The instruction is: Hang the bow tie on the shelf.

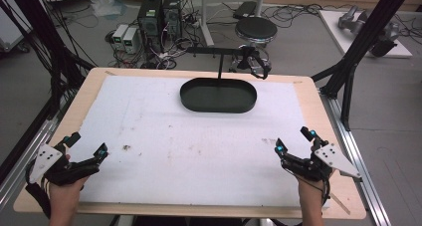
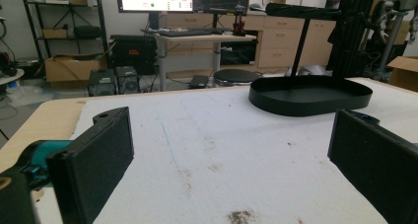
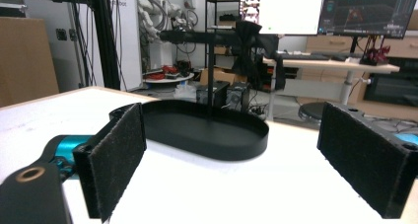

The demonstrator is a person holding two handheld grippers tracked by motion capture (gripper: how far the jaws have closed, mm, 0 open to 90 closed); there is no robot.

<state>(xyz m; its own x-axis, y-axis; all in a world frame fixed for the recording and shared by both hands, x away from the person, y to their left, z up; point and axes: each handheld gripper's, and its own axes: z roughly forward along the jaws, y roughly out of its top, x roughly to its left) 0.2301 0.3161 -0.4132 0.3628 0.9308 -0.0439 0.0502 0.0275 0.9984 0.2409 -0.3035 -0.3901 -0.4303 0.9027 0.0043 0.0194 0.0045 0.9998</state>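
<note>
White sheet (image 1: 199,146) covering the counter (image 1: 308,94), with a black oval tray (image 1: 218,95) and its upright stand (image 1: 219,61) at upper centre. Left gripper (image 1: 85,145) at lower left and right gripper (image 1: 293,140) at lower right, each hand-held, jaws spread apart, holding nothing.

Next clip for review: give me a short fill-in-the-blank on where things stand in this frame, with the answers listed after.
1. The black oval tray sits toward the ____ edge of the table, away from the person.
2. A thin post rises from the tray to a horizontal bar, and a black item hangs from the bar's ____ end in the high view.
3. The jaws of the left gripper and the right gripper are both ____.
4. Inside, the tray is ____.

Missing words: far; right; open; empty
</note>
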